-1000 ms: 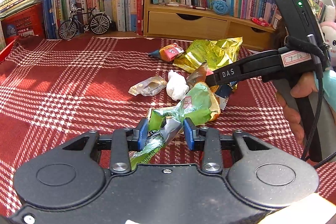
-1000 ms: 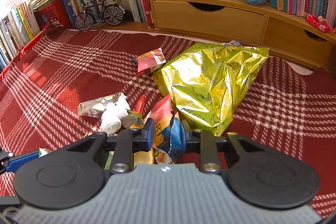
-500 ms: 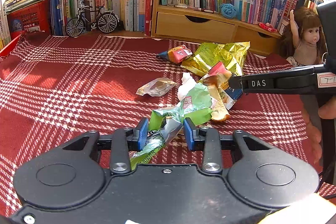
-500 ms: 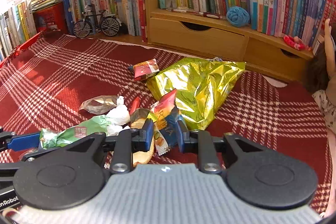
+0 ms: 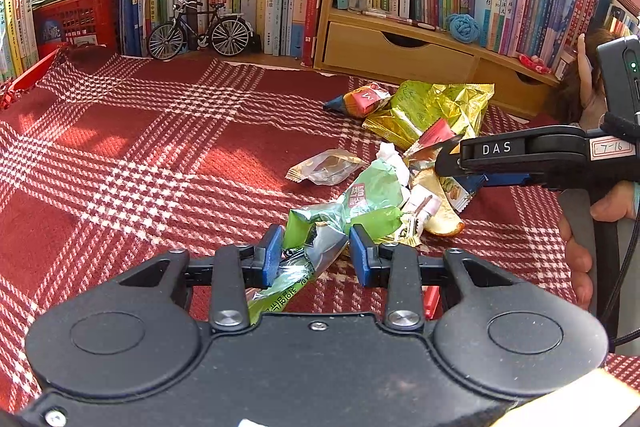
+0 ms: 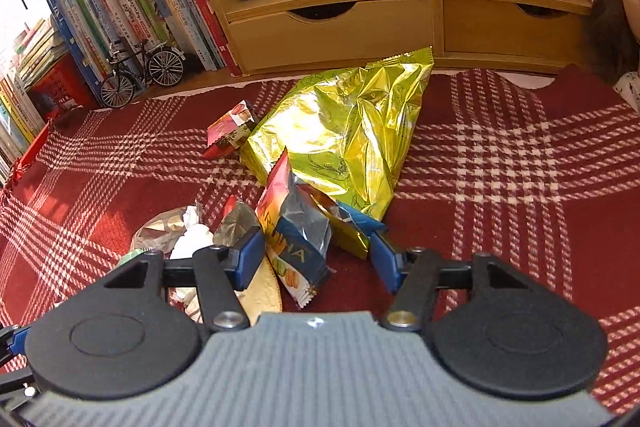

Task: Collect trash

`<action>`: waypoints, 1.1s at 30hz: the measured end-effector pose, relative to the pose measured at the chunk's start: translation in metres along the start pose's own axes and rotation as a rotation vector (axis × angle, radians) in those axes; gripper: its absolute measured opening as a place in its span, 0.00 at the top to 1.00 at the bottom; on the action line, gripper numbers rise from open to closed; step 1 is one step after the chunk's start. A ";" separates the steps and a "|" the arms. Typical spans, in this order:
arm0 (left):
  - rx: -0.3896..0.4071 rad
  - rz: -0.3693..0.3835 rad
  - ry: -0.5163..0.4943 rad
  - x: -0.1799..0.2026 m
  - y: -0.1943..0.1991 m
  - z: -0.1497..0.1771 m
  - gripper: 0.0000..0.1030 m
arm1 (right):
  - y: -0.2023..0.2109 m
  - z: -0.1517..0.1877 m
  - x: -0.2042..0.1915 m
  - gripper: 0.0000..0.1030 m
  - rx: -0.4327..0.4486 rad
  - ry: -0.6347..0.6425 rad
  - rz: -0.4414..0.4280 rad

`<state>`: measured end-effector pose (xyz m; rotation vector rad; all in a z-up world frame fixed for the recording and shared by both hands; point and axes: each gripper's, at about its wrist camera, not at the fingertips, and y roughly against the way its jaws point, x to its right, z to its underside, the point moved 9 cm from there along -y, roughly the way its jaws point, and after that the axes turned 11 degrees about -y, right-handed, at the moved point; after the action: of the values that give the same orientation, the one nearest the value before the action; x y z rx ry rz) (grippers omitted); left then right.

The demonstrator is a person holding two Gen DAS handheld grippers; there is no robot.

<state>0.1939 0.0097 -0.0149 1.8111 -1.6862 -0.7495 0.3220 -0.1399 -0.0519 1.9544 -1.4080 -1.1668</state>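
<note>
Trash wrappers sit heaped toward the right of the red plaid cloth (image 5: 140,147), and I see no bin or bag to put them in, so I judge collection has barely begun. Farthest left of the heap lies a clear wrapper (image 5: 326,167), untouched; next, my left gripper (image 5: 316,253) is clamped on the crumpled green wrapper (image 5: 372,193), whose tail runs back under the gripper body. Beside it lie white tissue (image 5: 390,155) and a small red packet (image 5: 366,99) near the big gold foil bag (image 6: 352,139), all yet to be gathered. Further right, my right gripper (image 6: 316,255) has just been opening; its jaws stand apart with the red-and-blue snack packet (image 6: 300,227) between them, leaning against the left pad while the right pad stands clear, so I read it as released onto the pile. Hard to make out: what is buried under the heap, and the doll at the right edge, mostly cut off.
</note>
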 end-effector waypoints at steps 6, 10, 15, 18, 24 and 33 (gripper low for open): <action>0.003 0.008 0.050 -0.004 -0.004 -0.002 0.67 | 0.002 0.002 -0.017 0.76 0.002 0.048 -0.032; 0.009 0.009 0.054 -0.003 -0.004 -0.003 0.67 | 0.012 0.001 -0.023 0.84 0.040 0.080 -0.031; 0.018 0.014 0.055 -0.004 0.000 -0.004 0.67 | 0.029 -0.006 -0.025 0.87 0.118 0.127 0.003; 0.025 0.020 0.059 -0.005 0.004 -0.002 0.67 | 0.040 -0.009 -0.027 0.87 0.169 0.158 0.038; 0.025 0.042 0.075 -0.005 0.020 0.005 0.67 | 0.065 0.002 -0.033 0.60 0.190 0.201 0.050; 0.010 0.036 0.082 -0.012 0.025 0.021 0.67 | 0.067 0.027 -0.026 0.42 0.114 0.186 0.052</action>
<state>0.1610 0.0192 -0.0107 1.7892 -1.6679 -0.6444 0.2606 -0.1379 -0.0064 2.0319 -1.4455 -0.8740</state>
